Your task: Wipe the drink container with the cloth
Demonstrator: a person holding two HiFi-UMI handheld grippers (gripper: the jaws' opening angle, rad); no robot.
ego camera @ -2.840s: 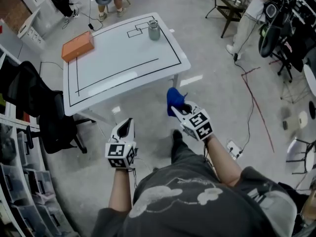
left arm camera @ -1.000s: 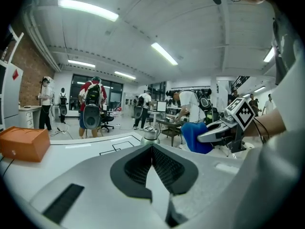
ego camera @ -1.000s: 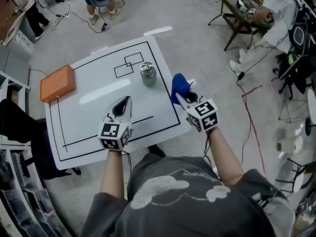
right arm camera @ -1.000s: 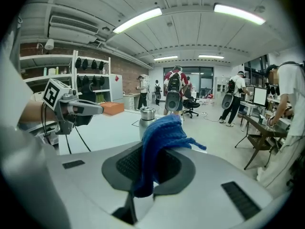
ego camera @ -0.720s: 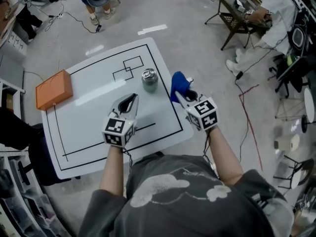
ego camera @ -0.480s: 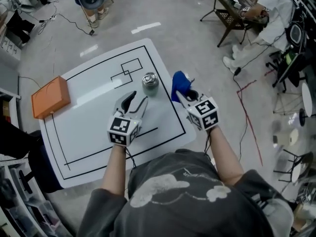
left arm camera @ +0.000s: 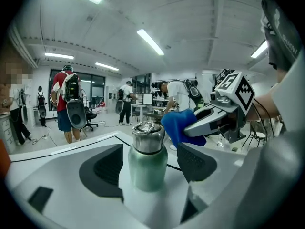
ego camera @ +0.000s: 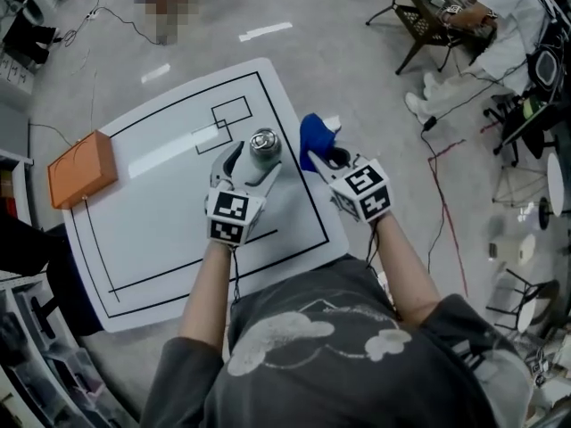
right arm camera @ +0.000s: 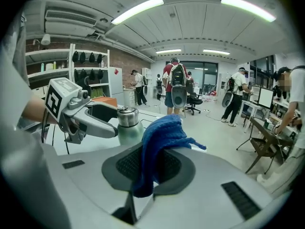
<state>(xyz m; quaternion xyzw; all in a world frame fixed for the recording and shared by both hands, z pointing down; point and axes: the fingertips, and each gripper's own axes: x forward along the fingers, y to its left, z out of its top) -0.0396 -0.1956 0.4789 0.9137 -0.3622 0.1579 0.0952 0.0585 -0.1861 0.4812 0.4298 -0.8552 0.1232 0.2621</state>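
A green drink bottle (ego camera: 264, 144) with a steel cap stands on the white table (ego camera: 161, 230). My left gripper (ego camera: 252, 160) reaches round it. Its jaws have just been opening and stand either side of the bottle (left arm camera: 147, 156) without the pads (left arm camera: 195, 162) pressing on it. My right gripper (ego camera: 326, 157) is just right of the bottle, shut on a blue cloth (ego camera: 313, 139) that bunches above its jaws. In the right gripper view the cloth (right arm camera: 159, 136) hangs between the pads, with the bottle (right arm camera: 127, 124) and left gripper (right arm camera: 86, 119) beyond.
An orange box (ego camera: 82, 169) lies at the table's left edge. Black lines and small rectangles (ego camera: 223, 119) mark the tabletop. People, chairs and a bench (ego camera: 419, 20) stand on the floor around; the table's right edge is under my right gripper.
The left gripper has moved forward to the bottle and opened around it. The right gripper with the cloth has drawn closer to the bottle.
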